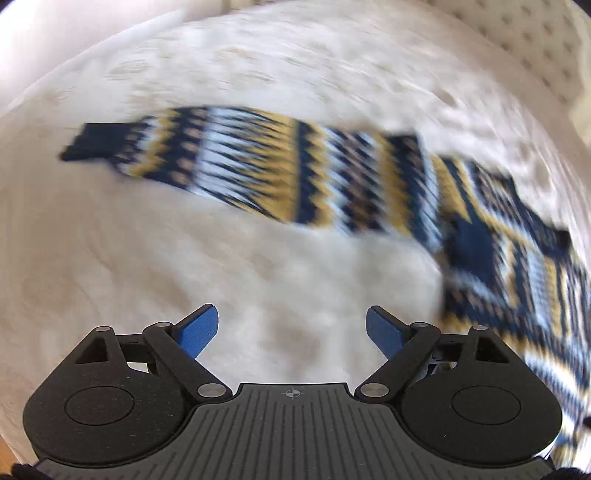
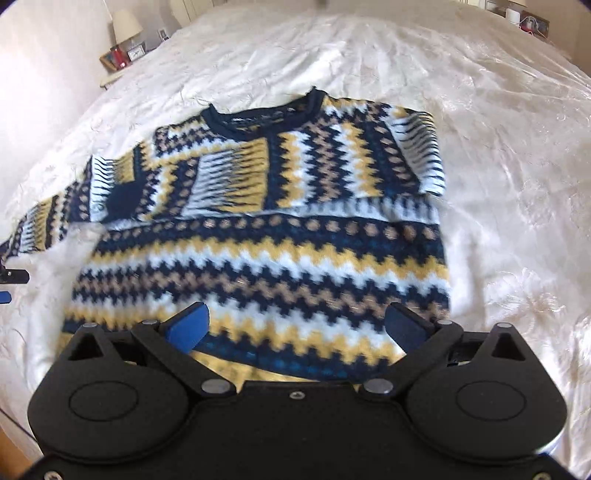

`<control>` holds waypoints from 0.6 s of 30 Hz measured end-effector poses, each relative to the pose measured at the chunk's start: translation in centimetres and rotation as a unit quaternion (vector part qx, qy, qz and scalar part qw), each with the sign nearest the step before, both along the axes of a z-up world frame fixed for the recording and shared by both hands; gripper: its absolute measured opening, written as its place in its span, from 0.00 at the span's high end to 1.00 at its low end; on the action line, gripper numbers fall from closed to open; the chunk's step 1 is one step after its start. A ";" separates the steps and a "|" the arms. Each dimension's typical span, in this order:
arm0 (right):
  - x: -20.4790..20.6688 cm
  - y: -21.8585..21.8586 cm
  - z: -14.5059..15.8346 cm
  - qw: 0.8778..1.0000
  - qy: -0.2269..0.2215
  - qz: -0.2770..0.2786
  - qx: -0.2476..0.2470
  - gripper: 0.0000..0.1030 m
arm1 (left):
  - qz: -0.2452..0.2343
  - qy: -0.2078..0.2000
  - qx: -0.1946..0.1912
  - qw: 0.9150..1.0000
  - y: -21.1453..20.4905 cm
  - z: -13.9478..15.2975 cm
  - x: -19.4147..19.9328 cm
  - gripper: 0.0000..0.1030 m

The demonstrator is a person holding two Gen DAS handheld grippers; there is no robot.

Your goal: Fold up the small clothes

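Observation:
A knitted sweater (image 2: pixel 280 229) with navy, yellow, tan and white zigzag bands lies flat on a white bedspread (image 2: pixel 498 166), neck away from me. Its right sleeve is folded across the chest; its left sleeve (image 1: pixel 236 162) stretches out sideways, blurred in the left wrist view. My right gripper (image 2: pixel 297 325) is open and empty, above the sweater's hem. My left gripper (image 1: pixel 291 328) is open and empty, over bare bedspread (image 1: pixel 147 258) short of the outstretched sleeve. Its tip shows at the left edge of the right wrist view (image 2: pixel 11 280).
A bedside table (image 2: pixel 122 55) with a lamp, a red item and a small clock stands at the far left. Another table with small items (image 2: pixel 528 22) is at the far right. A padded headboard (image 1: pixel 517 40) shows in the left wrist view.

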State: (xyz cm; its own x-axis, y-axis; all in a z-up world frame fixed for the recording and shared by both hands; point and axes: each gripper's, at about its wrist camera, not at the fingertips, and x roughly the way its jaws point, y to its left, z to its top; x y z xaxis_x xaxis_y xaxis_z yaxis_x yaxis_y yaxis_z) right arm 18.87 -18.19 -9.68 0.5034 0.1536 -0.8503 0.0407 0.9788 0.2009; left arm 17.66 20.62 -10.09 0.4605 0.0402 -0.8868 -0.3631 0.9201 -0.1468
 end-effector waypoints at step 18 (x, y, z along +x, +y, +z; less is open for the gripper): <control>2.1 10.2 0.2 1.000 0.022 0.011 0.009 0.02 | 0.083 -0.031 0.000 0.996 13.0 -2.5 6.4 0.27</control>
State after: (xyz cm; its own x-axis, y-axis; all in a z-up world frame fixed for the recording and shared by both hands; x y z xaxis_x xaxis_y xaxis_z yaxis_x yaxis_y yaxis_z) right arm 20.96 -7.99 -9.53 0.4621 0.1798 -0.8684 0.0277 0.9758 0.2168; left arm 24.10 33.59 -12.58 0.5014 0.1199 -0.8569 -0.5009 0.8478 -0.1744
